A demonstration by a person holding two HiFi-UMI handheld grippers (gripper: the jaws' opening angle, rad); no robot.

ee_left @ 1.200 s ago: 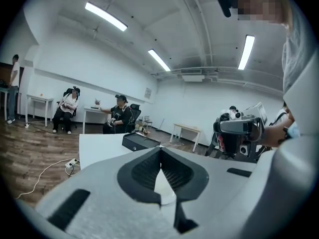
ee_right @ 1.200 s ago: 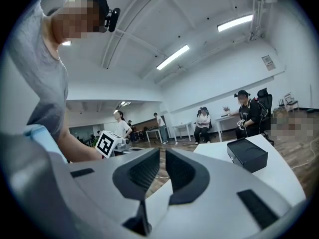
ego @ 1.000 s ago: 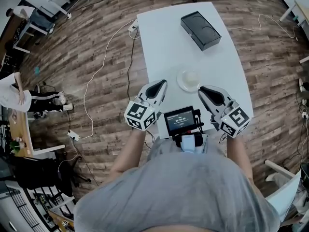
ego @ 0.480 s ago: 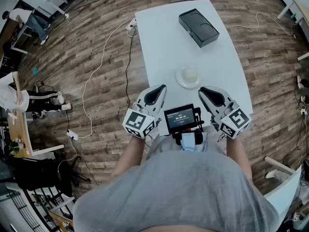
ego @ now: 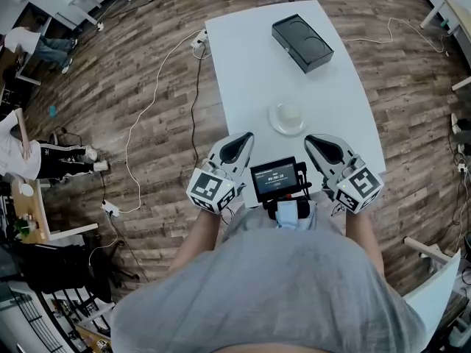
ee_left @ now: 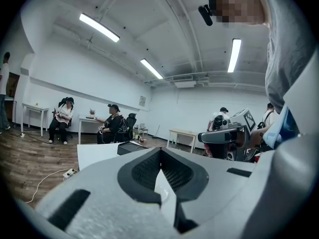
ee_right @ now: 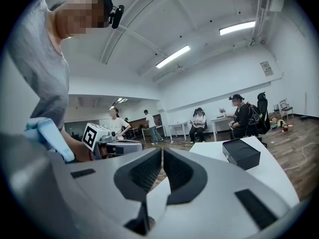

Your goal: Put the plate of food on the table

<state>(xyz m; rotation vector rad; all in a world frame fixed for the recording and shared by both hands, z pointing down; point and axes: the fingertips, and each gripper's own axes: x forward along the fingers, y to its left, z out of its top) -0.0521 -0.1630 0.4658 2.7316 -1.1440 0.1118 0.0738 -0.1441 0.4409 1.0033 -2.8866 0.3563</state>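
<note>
A brown plank floor [ego: 147, 87] fills the head view, with a white cable [ego: 143, 120] trailing across it, and on it stands the long white table [ego: 250, 72], running away from the person in the grey shirt [ego: 272, 293]. At the table's far end lies a black box [ego: 302, 43], flat, its long side set on a slant across the tabletop. Nearer in, the left gripper [ego: 243, 139] and the right gripper [ego: 313, 140] are held over the table's near edge, one on either side of a small screen [ego: 274, 182] mounted at the person's chest, both pointing out along the table and tilted slightly toward each other. The left gripper's jaws are closed tip to tip with nothing between them; the right gripper's jaws are also drawn together and empty (its own view leaves only a hairline slit between the pads). The plate [ego: 287, 118] already sits on the table's near half, just beyond the two sets of tips and between them, apart from both and somewhat closer to the right one. It lies flat with its face up, and being round it shows no long axis and points no particular way. A pale piece of food [ego: 291, 114] rests at its middle.
</note>
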